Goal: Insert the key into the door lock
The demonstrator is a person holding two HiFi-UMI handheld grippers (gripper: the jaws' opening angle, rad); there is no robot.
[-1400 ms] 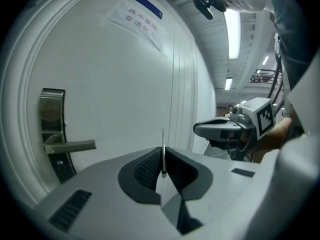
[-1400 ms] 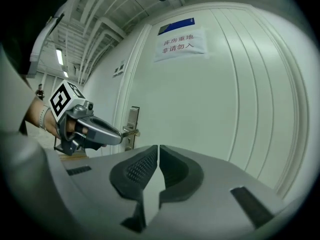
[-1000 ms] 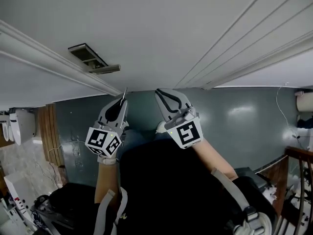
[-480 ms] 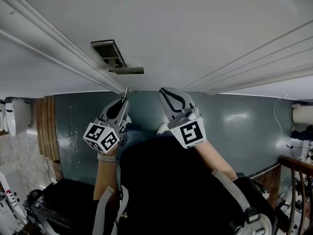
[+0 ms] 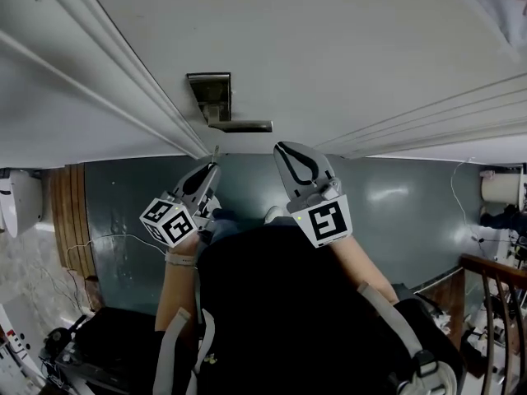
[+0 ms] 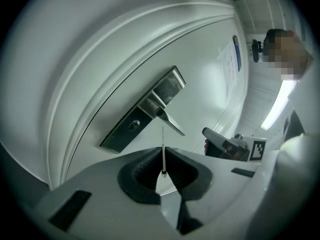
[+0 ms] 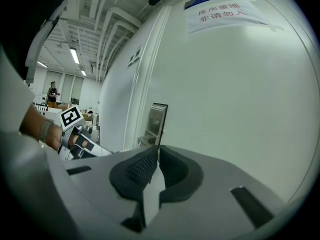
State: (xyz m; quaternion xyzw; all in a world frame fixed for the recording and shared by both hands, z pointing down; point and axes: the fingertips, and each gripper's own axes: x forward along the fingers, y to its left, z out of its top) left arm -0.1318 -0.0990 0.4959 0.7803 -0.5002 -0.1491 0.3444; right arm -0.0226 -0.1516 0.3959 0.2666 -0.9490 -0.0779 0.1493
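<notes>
A metal lock plate (image 5: 211,95) with a lever handle (image 5: 247,126) is mounted on the white door (image 5: 329,48). My left gripper (image 5: 212,164) is shut on a thin key (image 5: 215,151), whose tip points up at the door just below the plate. In the left gripper view the key (image 6: 163,139) stands edge-on between the jaws, short of the plate (image 6: 150,104) and its keyhole (image 6: 134,125). My right gripper (image 5: 287,150) is beside it, shut with nothing held; its own view shows the plate (image 7: 157,118) ahead.
The door frame's mouldings (image 5: 107,81) run diagonally left of the lock. A paper sign (image 7: 220,11) hangs high on the door. Dark green floor (image 5: 412,212) lies below, with wooden boards (image 5: 72,220) and cables at the left and a railing (image 5: 494,303) at the right.
The lock plate and handle have come lower in the head view, closer to both grippers. The key tip now sits nearer the handle. Both grippers stay shut.
</notes>
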